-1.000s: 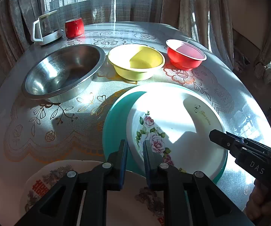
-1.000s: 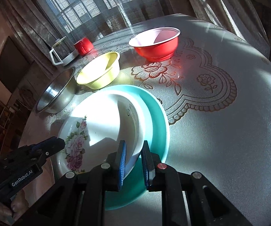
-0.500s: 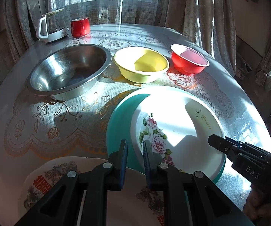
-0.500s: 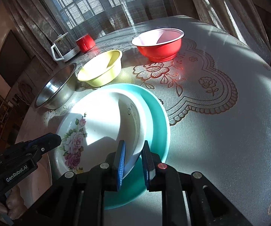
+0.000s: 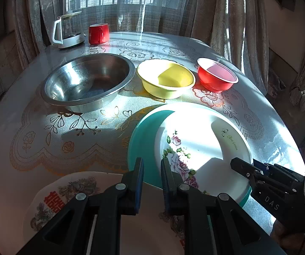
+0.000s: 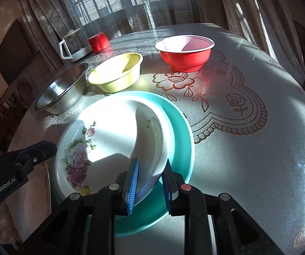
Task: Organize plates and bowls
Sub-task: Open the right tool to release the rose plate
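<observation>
The right gripper point(image 6: 150, 182) straddled the near rim of the white floral plate point(image 6: 101, 146), which lay nested on the teal plate point(image 6: 180, 131) near the front of the table point(image 6: 258, 148). Its jaws had just been opening; the rim sat between them, apparently released, the pads standing off the rim. The left gripper point(image 5: 151, 182) hovered over the seam between the teal plate and the red-character plate point(image 5: 67, 197) at the table's near edge, jaws nearly closed with nothing visible between them.

Judgement: the step in hand was the release of the floral plate. To finish it cleanly, the right jaws should open fully and draw straight back along the rim, so the plate is not dragged or tipped off centre.

The floral plate was glossy white, with pink roses on one side and small script opposite, sitting slightly off centre toward the right gripper's side. The steel bowl point(image 5: 86, 82), yellow bowl point(image 5: 165, 80) and red bowl point(image 5: 216, 77) stood in a row behind, not yet nested.
</observation>
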`<state>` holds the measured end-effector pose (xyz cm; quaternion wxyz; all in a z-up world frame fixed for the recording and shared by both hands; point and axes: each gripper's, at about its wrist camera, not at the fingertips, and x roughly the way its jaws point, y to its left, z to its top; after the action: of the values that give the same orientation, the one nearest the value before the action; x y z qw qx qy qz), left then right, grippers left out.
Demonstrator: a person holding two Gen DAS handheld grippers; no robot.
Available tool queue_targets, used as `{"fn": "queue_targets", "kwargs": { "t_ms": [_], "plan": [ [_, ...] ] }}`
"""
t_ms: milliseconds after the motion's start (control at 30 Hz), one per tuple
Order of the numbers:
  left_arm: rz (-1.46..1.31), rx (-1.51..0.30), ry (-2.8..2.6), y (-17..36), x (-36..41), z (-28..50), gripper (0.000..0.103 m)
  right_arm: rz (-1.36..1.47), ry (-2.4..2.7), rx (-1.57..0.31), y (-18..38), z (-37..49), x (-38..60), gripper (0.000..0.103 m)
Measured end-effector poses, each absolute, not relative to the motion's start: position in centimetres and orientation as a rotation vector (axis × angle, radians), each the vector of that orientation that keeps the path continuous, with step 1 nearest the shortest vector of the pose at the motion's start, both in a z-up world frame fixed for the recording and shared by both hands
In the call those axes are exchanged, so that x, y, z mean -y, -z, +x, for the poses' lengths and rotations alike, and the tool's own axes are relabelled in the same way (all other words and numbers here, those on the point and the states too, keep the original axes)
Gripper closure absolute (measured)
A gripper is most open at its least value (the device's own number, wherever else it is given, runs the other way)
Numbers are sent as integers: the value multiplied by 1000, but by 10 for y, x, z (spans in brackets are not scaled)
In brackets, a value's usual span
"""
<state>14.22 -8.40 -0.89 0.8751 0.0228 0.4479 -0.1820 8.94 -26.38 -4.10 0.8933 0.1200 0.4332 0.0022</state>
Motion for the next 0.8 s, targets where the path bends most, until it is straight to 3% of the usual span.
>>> {"fn": "queue_targets", "kwargs": {
  "t_ms": [267,500,800],
  "plan": [
    [21,-920,349,4,69,135,86,282,-8,-888,42,90,267,77],
    [-6,-903,313,2,50,128,86,316,10,-810,30,83,273,64],
    [1,-873,277,0,34,111,86,299,36,-791,26,78,273,63]
  ]
}}
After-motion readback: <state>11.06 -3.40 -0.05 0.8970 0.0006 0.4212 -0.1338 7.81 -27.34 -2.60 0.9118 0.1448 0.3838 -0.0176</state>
